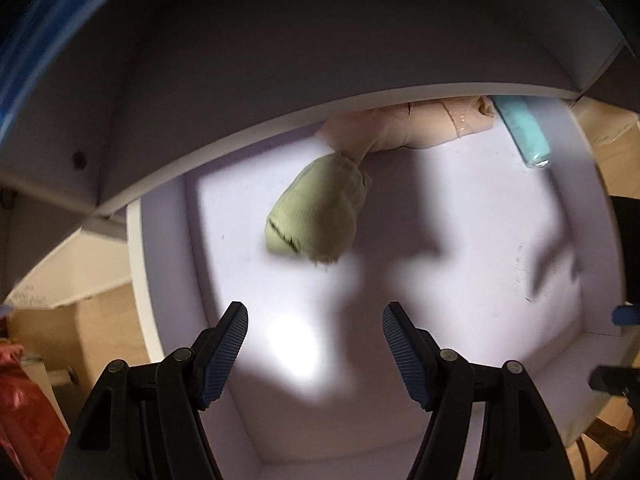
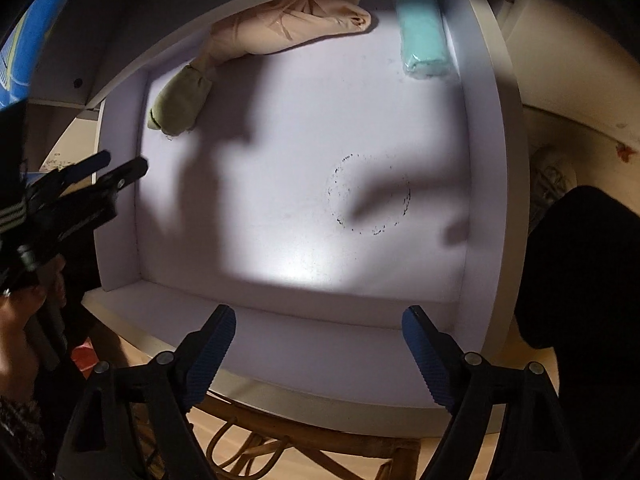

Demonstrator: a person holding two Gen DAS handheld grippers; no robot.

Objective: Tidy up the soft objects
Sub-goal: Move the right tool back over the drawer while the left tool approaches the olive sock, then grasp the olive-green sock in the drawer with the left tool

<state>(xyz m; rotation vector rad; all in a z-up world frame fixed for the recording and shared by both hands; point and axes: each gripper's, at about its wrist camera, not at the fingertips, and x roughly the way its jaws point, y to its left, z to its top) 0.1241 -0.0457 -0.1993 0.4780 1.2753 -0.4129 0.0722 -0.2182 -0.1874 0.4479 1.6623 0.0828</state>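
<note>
A white drawer [image 2: 486, 128] lies pulled out from under a white shelf board [image 1: 280, 80], and both grippers point steeply down into it. Its pale floor is mostly bare, crossed by the grippers' shadows, and carries a faint ring of dark specks [image 2: 370, 194] right of centre in the right wrist view.

The left gripper [image 1: 315, 354] is released: its ribbed blue pads stand apart with only drawer floor between them, touching nothing. The right gripper [image 2: 319, 358] is also released, spread a little wider, empty, and hangs over the drawer's near wall.

Three soft things lie along the drawer's far side. The largest, a beige cloth bundle [image 2: 280, 28], lies partly under the shelf edge. Touching its lower left end is a smaller light green cloth roll [image 1: 316, 216], with a dark stitched line near its free end. A turquoise folded cloth [image 2: 424, 36] lies in the far right corner, close to the side wall and apart from the beige bundle.

From the left gripper, the green roll lies ahead, about in line with the left pad, well clear of the pads. From the right gripper, all three lie well away across the drawer.

Only the right wrist view shows the left gripper from outside, at the drawer's left wall with a hand [image 2: 16, 320] behind it, plus the whole turquoise cloth and a wicker piece [image 2: 256, 440] below the drawer. The left wrist view alone shows cardboard boxes [image 1: 92, 320] and something red [image 1: 24, 408] at far left.
</note>
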